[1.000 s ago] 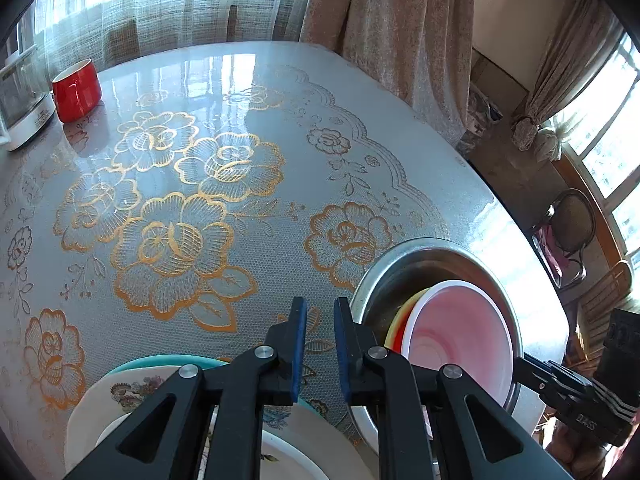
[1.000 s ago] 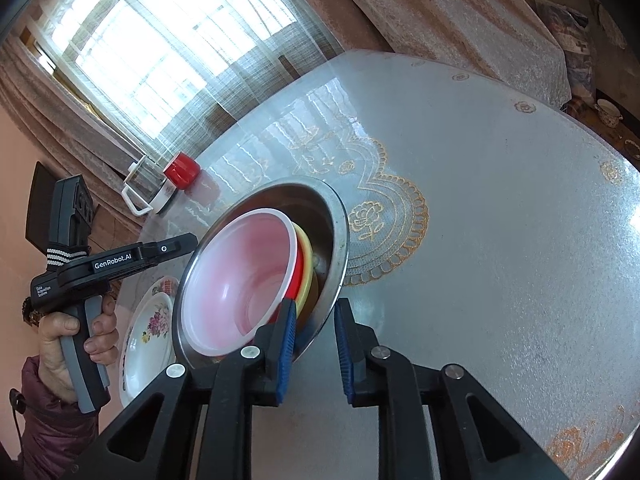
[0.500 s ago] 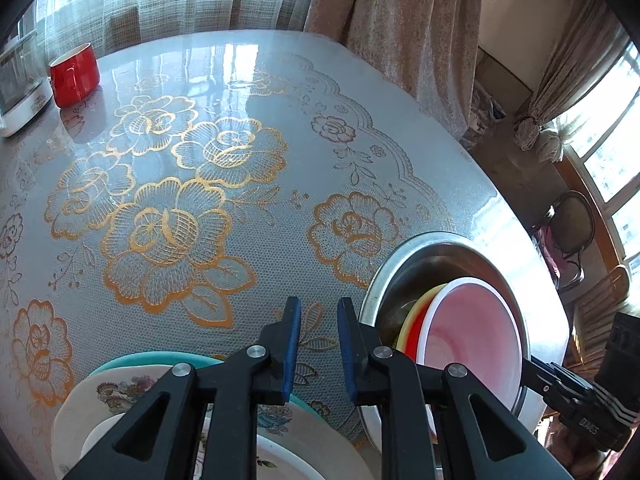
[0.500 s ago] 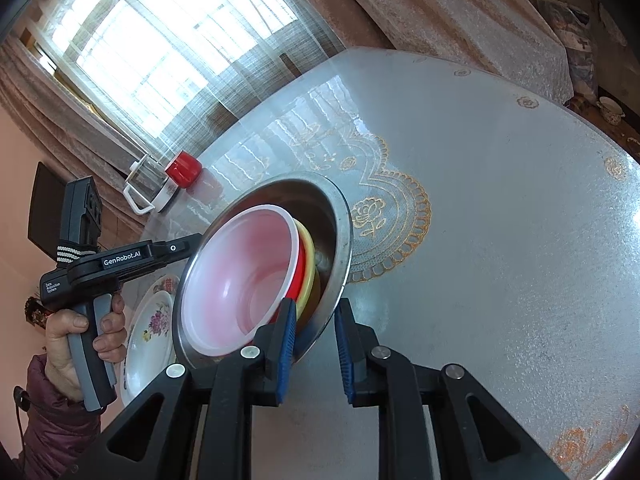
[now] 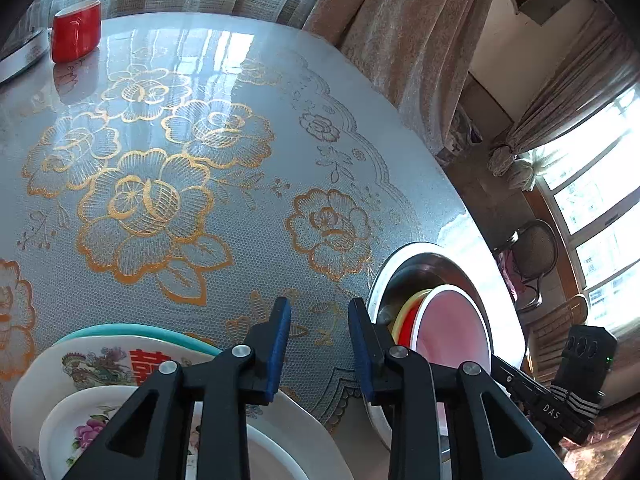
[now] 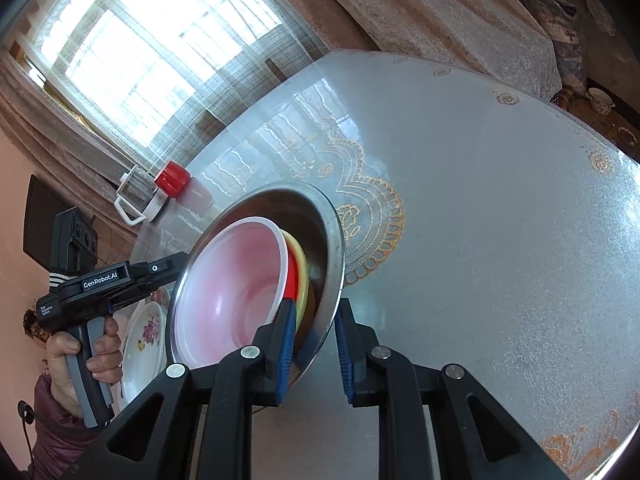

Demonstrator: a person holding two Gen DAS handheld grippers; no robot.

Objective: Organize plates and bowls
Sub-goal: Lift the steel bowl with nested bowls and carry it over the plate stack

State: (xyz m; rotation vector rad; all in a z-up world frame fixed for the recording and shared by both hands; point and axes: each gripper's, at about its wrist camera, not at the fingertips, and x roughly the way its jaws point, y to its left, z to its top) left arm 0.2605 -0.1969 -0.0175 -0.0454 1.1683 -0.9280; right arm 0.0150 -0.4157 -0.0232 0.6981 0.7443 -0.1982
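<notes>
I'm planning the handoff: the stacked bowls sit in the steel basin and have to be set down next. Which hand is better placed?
Right. The right gripper is clamped on the steel basin's rim, carrying the pink bowl inside. The left gripper is opening with nothing between its fingers, above the plates.

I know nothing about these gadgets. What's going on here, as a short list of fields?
Setting: round table with a gold flower cloth
Right gripper: clamped on the rim of a steel basin, which looks tipped up
Inside basin: pink bowl nested on a red bowl and a yellow bowl
Left gripper: jaws opening, nothing between them, above a stack of plates
Far side: red cup
</notes>
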